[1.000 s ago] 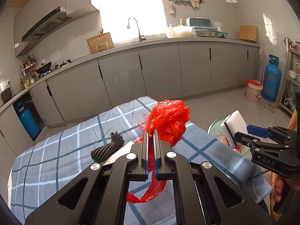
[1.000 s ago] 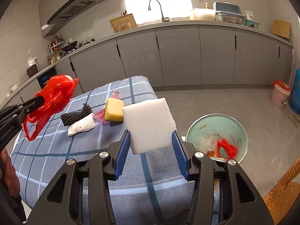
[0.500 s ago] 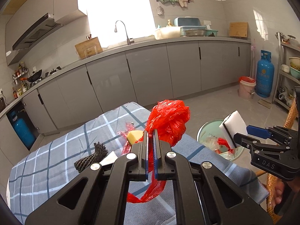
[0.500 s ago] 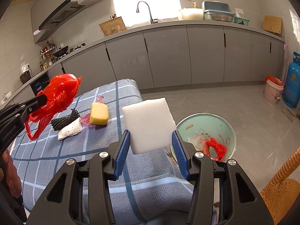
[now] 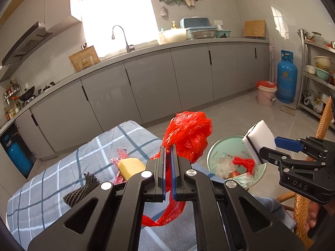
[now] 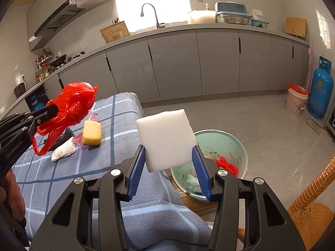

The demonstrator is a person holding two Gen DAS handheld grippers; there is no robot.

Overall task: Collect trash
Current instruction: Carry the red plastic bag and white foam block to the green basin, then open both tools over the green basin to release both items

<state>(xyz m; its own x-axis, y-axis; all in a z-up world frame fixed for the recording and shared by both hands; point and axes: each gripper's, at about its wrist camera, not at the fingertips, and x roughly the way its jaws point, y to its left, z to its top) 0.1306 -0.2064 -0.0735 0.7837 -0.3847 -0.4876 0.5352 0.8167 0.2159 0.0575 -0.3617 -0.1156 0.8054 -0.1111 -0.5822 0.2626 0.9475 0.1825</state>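
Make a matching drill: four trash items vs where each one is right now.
Items:
1. red plastic bag
2. white foam block
3. yellow sponge
4. red net

Places:
A. lying on the checked tablecloth
B. inside the green bin
C. clamped in the left hand-held gripper
D. held between the pads of the right hand-held gripper

Pairs: 1-C, 2-D, 3-A, 4-B

Black tongs (image 5: 168, 152), blue ribbed pads, silver screws
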